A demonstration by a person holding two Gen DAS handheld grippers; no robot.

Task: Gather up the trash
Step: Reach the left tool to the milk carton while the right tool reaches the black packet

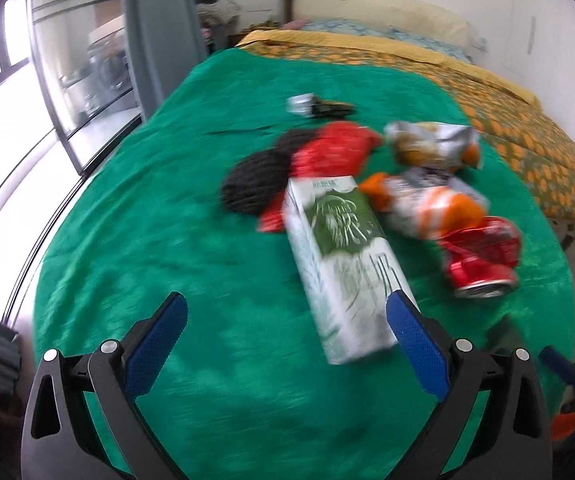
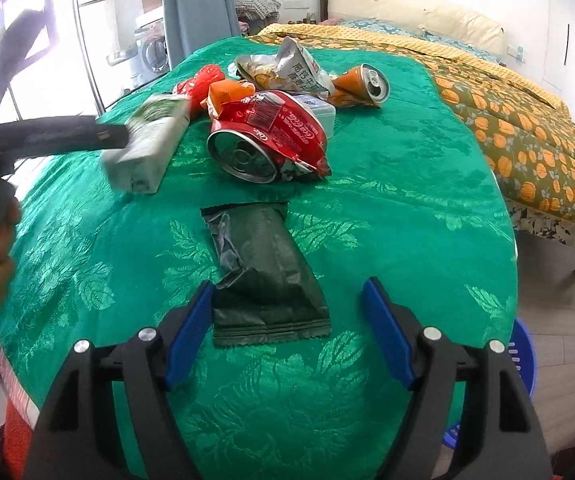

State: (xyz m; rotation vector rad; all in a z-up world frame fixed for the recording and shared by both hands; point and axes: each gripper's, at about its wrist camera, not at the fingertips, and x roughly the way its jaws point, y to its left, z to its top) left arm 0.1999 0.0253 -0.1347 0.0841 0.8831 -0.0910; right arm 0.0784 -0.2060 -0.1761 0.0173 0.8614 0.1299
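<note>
**Collection barely begun: trash still on table**

Carton (image 1: 339,264), red can (image 2: 265,136), orange can (image 2: 361,86), snack bags (image 2: 283,66) and wrapper (image 2: 265,270) all lie on the green cloth (image 2: 387,184). Left gripper (image 1: 287,312) spread, carton beside its right pad, ungripped. Right gripper (image 2: 287,294) spread astride the wrapper, pads apart from it. Basket (image 2: 523,356) waits below the table edge.

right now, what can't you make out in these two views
- Carton print: left wrist view, motion blur.
- Black heap beyond it: left wrist view, too blurred to name.
- Left gripper's jaws: right wrist view, only a blurred finger at the carton.
- Blue basket: right wrist view, mostly behind the table edge.
</note>
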